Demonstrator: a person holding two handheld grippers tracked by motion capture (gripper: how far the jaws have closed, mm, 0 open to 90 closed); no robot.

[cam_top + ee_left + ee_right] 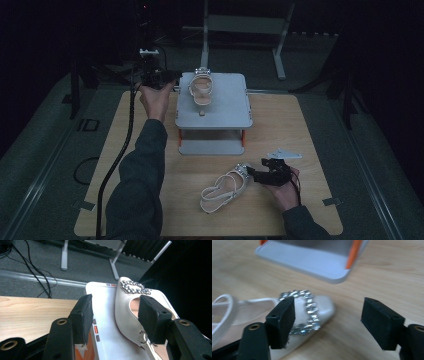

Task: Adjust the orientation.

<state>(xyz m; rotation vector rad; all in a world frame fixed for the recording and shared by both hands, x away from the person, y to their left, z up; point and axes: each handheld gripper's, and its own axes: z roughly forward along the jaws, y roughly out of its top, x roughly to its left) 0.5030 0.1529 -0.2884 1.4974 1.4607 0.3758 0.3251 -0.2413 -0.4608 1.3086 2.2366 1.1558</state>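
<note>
Right gripper (255, 175), jaws spread, at 3 o'clock of table shoe (223, 190). Left gripper (172, 80), jaws apart, straddles rack (214, 112) edge beside second shoe (202, 90).

One white sandal (202, 91) on the grey stand (225, 112), another sandal (223, 189) beside the right gripper (252, 175).

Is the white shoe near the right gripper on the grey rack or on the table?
On the table. The white shoe lies flat on the wooden table, in front of the grey rack, beside the open right gripper.
</note>
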